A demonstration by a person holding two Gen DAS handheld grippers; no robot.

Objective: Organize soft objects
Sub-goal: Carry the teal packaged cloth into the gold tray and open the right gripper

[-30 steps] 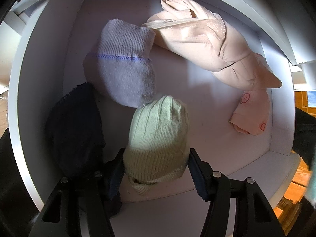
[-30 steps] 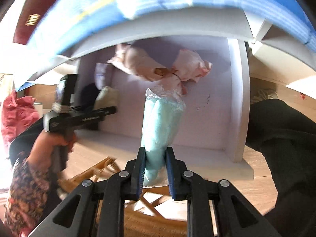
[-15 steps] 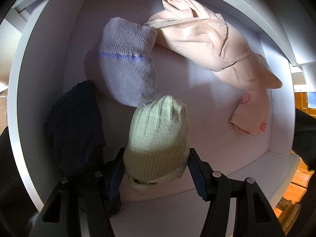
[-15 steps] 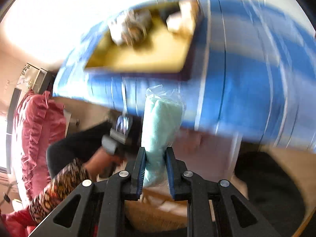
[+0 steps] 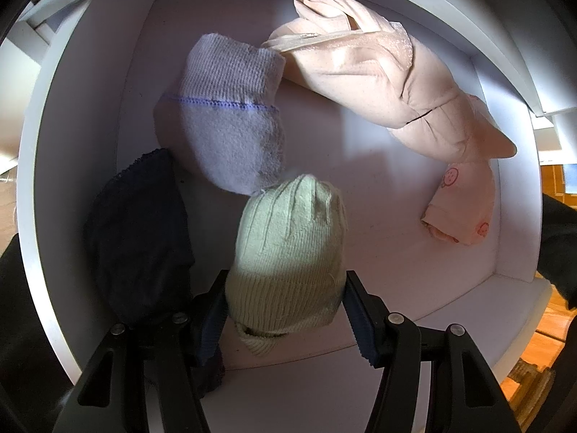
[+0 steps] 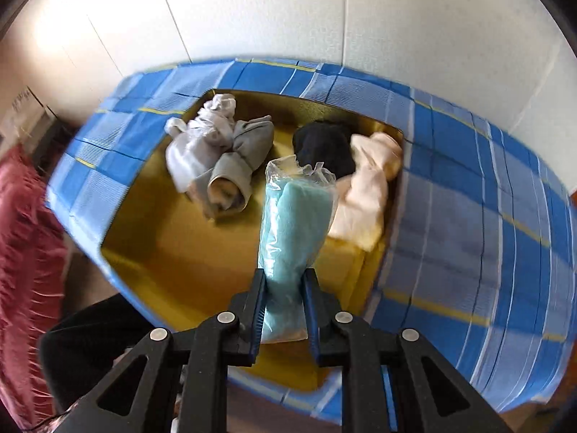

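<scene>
The right tongs [image 6: 283,310] squeeze a bagged blue cloth [image 6: 294,231] above the yellow tray [image 6: 187,252] to drop it there, while the left tongs [image 5: 285,310] hold a green hat [image 5: 288,256] inside the white cubby [image 5: 378,252].

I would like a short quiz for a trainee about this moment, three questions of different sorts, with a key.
1. True or false: the left gripper has a pale green ribbed knit hat between its fingers.
2. Multiple choice: what does the right gripper hold? A) a black sock B) a turquoise cloth in a clear plastic bag C) a pink garment
3. Fill in: the grey rolled cloth bundle lies in a ______ tray on the blue checked cloth.

Key: 1 true; 2 B; 3 yellow.
</scene>
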